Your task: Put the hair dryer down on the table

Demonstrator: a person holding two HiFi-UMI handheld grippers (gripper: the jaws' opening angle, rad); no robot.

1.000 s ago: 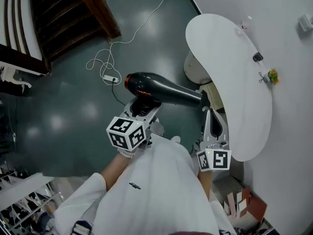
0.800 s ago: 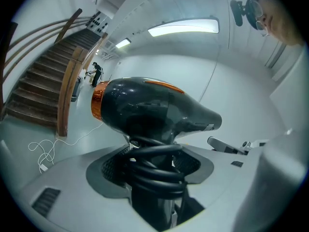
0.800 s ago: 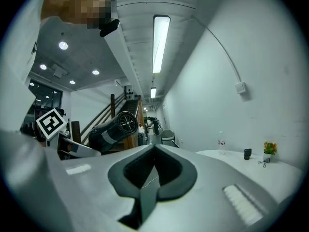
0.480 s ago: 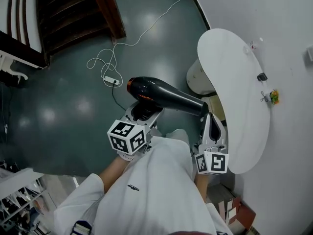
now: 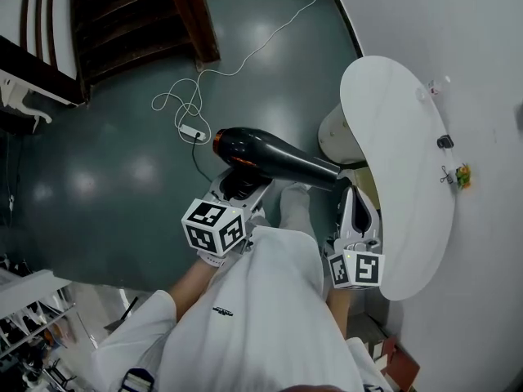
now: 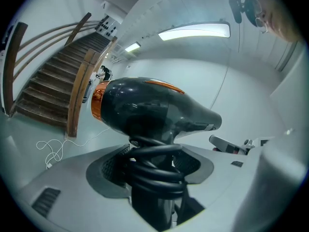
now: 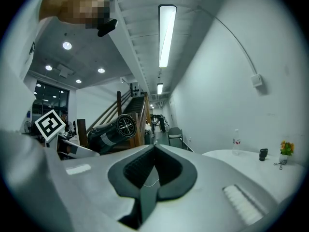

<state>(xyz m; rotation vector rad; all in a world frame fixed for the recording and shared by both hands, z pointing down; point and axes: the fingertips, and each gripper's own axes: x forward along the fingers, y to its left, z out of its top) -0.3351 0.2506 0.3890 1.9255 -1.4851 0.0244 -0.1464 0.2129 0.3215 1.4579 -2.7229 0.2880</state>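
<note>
A black hair dryer (image 5: 274, 157) with an orange rear ring is held in the air over the floor, its nozzle pointing right toward the white table (image 5: 392, 137). My left gripper (image 5: 239, 188) is shut on its handle (image 6: 153, 187), which has the black cord coiled round it. The dryer body (image 6: 149, 110) fills the left gripper view. My right gripper (image 5: 357, 201) hangs beside the table's near edge with jaws shut and nothing between them. From the right gripper view the dryer (image 7: 110, 132) shows nozzle-first at the left.
The curved white table carries a small bottle (image 5: 432, 88), a black object (image 5: 445, 141) and a clip with a small flower (image 5: 460, 175) near the wall. A white cable and power strip (image 5: 192, 129) lie on the dark floor. A wooden staircase (image 5: 122, 23) stands at the upper left.
The table has shifted right and down in the head view as the person moved. Both grippers and the dryer keep their pose; the grip is unchanged.
</note>
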